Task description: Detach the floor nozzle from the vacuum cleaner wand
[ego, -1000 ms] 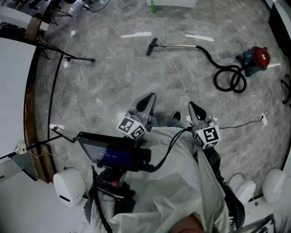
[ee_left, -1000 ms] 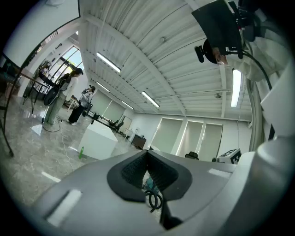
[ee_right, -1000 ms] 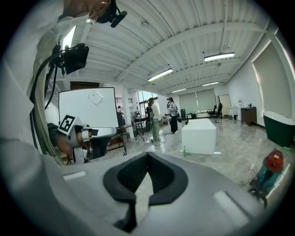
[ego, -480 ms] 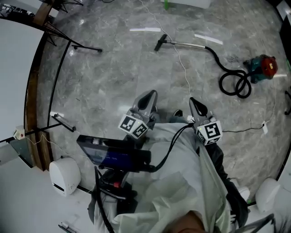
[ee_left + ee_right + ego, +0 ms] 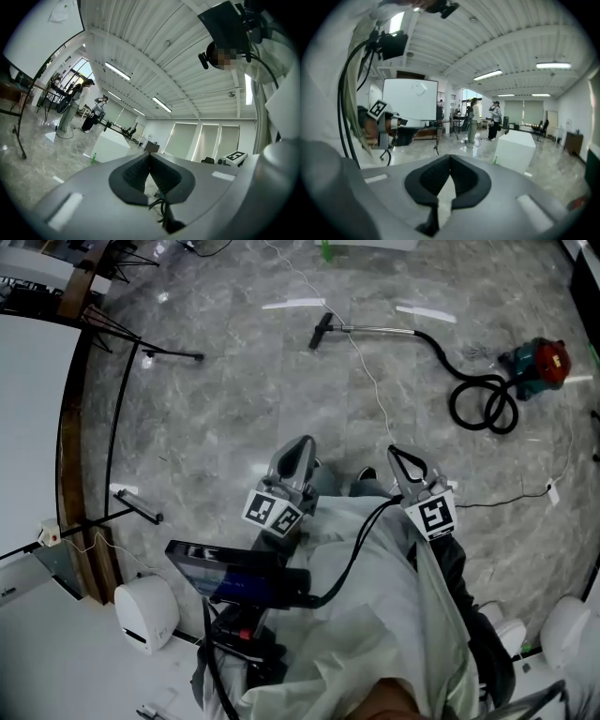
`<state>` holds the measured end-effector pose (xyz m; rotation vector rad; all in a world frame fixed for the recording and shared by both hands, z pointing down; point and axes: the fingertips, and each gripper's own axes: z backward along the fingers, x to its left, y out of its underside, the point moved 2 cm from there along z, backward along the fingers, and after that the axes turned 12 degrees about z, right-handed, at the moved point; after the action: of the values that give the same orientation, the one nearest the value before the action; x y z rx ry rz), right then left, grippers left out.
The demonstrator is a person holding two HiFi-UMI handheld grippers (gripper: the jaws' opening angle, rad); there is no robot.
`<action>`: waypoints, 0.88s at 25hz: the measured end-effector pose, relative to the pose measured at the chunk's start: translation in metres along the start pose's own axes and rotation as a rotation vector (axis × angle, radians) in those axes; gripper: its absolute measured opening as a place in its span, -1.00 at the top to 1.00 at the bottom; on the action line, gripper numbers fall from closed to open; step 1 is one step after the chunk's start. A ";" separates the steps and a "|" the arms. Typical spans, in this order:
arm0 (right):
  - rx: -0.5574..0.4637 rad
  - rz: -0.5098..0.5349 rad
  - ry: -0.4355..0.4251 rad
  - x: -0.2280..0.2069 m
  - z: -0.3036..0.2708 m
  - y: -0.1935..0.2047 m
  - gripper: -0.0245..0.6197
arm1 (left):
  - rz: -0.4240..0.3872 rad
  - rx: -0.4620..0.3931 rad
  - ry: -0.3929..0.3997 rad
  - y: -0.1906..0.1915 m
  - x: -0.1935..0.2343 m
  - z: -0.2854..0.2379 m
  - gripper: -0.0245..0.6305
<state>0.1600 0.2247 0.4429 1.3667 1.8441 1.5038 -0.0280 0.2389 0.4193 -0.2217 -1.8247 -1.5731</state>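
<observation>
In the head view, you hold your left gripper (image 5: 300, 451) and right gripper (image 5: 401, 457) close to your body, both well apart from the floor nozzle (image 5: 320, 332); the nozzle lies on the marble floor (image 5: 234, 409), joined to the wand (image 5: 375, 331), with the hose (image 5: 478, 401) coiled beside the red-and-teal vacuum cleaner (image 5: 537, 362); in the left gripper view, your jaws are pressed together with nothing between them; in the right gripper view, your jaws likewise meet, empty.
</observation>
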 end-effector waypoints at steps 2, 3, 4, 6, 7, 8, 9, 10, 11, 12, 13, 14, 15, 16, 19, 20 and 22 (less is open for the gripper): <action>0.033 0.127 0.002 -0.004 -0.002 0.005 0.92 | 0.005 0.007 -0.019 0.006 0.000 -0.002 0.95; 0.038 0.157 0.013 -0.006 -0.003 0.008 0.92 | 0.010 0.012 -0.028 0.008 0.001 -0.002 0.95; 0.034 0.152 0.028 -0.010 -0.005 0.010 0.92 | 0.017 0.017 -0.038 0.010 0.003 -0.001 0.95; 0.015 0.071 0.064 -0.020 -0.011 0.015 0.92 | 0.030 0.026 -0.058 0.011 0.011 -0.001 0.95; 0.011 0.035 0.084 -0.027 -0.014 0.018 0.92 | 0.035 0.031 -0.067 0.011 0.016 -0.005 0.95; 0.013 0.025 0.104 -0.035 -0.018 0.020 0.92 | 0.041 0.038 -0.071 0.010 0.023 -0.010 0.95; 0.022 0.047 0.111 -0.042 -0.024 0.021 0.92 | 0.048 0.044 -0.072 0.010 0.030 -0.019 0.95; 0.040 0.094 0.103 -0.047 -0.031 0.021 0.92 | 0.057 0.052 -0.070 0.010 0.039 -0.029 0.95; 0.071 0.152 0.087 -0.051 -0.040 0.022 0.92 | 0.066 0.061 -0.065 0.010 0.048 -0.041 0.95; 0.113 0.208 0.076 -0.057 -0.050 0.023 0.92 | 0.076 0.071 -0.057 0.008 0.058 -0.054 0.95; 0.161 0.248 0.071 -0.065 -0.061 0.026 0.92 | 0.085 0.081 -0.046 0.006 0.069 -0.068 0.95; 0.206 0.260 0.073 -0.075 -0.073 0.031 0.92 | 0.093 0.092 -0.031 0.002 0.080 -0.084 0.95; 0.239 0.238 0.079 -0.087 -0.088 0.036 0.92 | 0.101 0.103 -0.014 -0.002 0.091 -0.100 0.95; 0.253 0.189 0.090 -0.101 -0.103 0.040 0.92 | 0.111 0.113 0.001 -0.008 0.103 -0.118 0.95; 0.264 0.083 0.139 -0.155 -0.152 0.044 0.92 | 0.138 0.136 0.037 -0.036 0.143 -0.173 0.95; 0.277 0.088 0.158 -0.175 -0.167 0.042 0.92 | 0.139 0.143 0.050 -0.048 0.155 -0.190 0.95; 0.299 0.132 0.203 -0.212 -0.190 0.033 0.92 | 0.128 0.157 0.078 -0.071 0.173 -0.220 0.95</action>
<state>0.1194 -0.0558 0.4821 1.5445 2.2165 1.5259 -0.1076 -0.0341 0.4693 -0.1969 -1.8258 -1.3257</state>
